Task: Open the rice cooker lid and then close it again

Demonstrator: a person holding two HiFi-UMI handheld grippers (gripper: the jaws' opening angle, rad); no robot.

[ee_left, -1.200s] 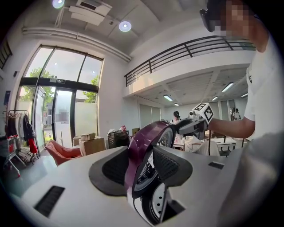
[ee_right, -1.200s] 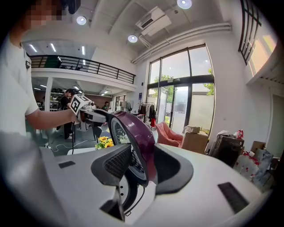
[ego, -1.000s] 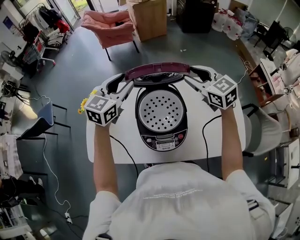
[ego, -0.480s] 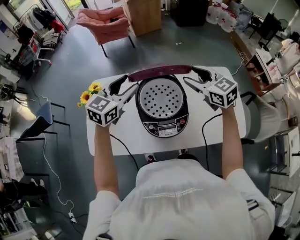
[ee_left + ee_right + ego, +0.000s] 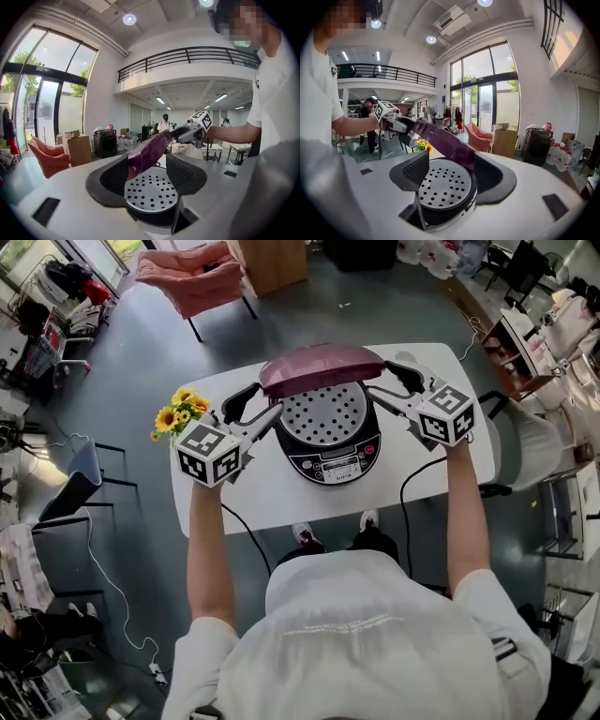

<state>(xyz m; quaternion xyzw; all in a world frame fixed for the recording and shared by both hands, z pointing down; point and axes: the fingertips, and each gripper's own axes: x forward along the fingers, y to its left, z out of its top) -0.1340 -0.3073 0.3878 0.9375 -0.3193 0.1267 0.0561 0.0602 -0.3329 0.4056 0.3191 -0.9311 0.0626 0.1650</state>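
Note:
A black rice cooker (image 5: 335, 460) stands in the middle of the white table (image 5: 272, 507). Its maroon lid (image 5: 321, 368) hangs half lowered over the perforated inner plate (image 5: 323, 416). My left gripper (image 5: 255, 404) is at the lid's left end and my right gripper (image 5: 386, 381) at its right end. Both have just been opening their jaws. In the left gripper view the lid (image 5: 147, 154) slants between the spread jaws, above the plate (image 5: 151, 190), with no pad pressing on it. The right gripper view shows the same: the lid (image 5: 443, 140) lies free between wide jaws.
Sunflowers (image 5: 178, 409) stand at the table's left edge beside my left gripper. A black cord (image 5: 409, 488) runs off the table's near right side. A pink chair (image 5: 187, 282) and a cardboard box (image 5: 272, 263) stand on the floor beyond the table.
The lid has swung from upright at the back down to a tilt over the pot. Both grippers came nearer and lower with it, and their jaws stand wider.

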